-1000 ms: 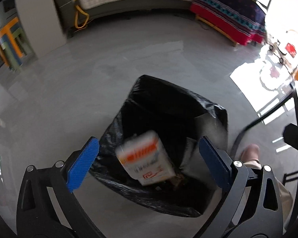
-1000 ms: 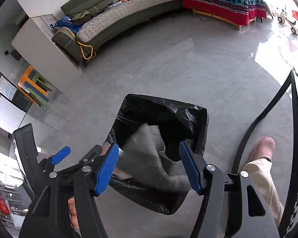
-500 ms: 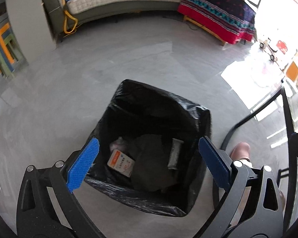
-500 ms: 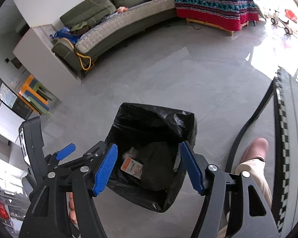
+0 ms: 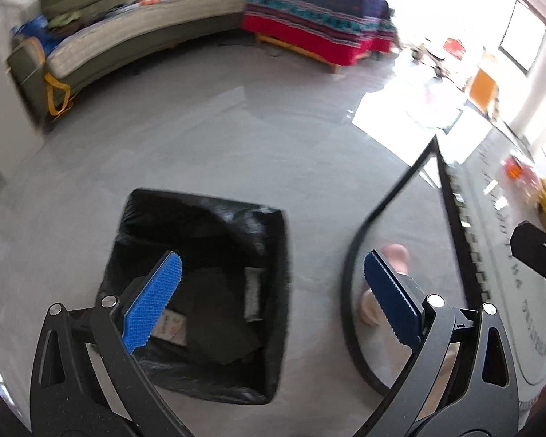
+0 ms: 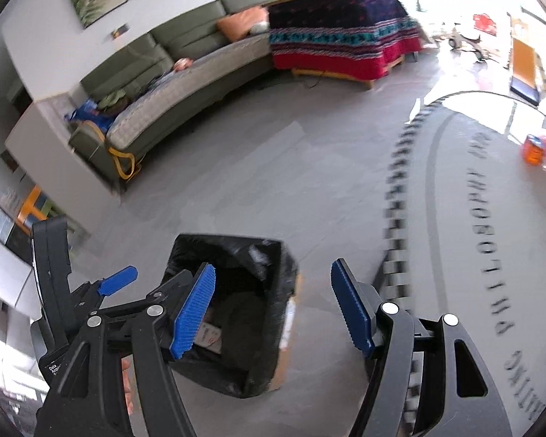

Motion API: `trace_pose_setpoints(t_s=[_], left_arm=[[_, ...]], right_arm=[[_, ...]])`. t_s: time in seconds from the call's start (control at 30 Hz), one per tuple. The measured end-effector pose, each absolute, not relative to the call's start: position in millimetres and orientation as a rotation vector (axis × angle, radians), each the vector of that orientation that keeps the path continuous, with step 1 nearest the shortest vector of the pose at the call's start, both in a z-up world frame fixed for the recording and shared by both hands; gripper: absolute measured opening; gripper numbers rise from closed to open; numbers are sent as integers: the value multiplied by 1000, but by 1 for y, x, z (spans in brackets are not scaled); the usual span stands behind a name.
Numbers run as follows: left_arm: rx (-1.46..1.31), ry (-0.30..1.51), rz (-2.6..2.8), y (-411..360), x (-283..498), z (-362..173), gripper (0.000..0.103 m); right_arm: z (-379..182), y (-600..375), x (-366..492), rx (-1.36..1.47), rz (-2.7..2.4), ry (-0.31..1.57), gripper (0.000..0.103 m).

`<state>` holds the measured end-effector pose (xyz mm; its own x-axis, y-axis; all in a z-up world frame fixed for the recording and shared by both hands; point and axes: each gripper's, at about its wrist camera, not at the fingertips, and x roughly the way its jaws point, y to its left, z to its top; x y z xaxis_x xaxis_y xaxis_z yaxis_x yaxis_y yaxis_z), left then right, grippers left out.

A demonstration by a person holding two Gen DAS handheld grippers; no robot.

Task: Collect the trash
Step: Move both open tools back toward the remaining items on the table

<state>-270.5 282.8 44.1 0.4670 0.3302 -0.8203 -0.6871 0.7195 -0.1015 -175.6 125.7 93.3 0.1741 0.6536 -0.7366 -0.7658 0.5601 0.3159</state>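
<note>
A bin lined with a black bag stands on the grey floor, also in the right wrist view. Inside lie a white and orange packet, dark crumpled material and a pale wrapper. My left gripper is open and empty above the bin's right side. My right gripper is open and empty over the bin, with the left gripper to its left. An orange item sits on the round table at the right.
A curved green sofa and a bed with a red and dark cover line the far wall. The table's black rim curves close to the bin. A person's foot is beside it.
The packet and grey material dropped from the open grippers into the bin. Both grippers have since risen and swung right, bringing the round table into view.
</note>
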Motion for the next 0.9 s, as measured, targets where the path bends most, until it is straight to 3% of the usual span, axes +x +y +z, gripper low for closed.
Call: trace_pose_setpoints(t_s=[0.9], left_arm=[[-199,952,208,106,-29,74,97]], right_arm=[[97,-79,10,48,592,942,68]])
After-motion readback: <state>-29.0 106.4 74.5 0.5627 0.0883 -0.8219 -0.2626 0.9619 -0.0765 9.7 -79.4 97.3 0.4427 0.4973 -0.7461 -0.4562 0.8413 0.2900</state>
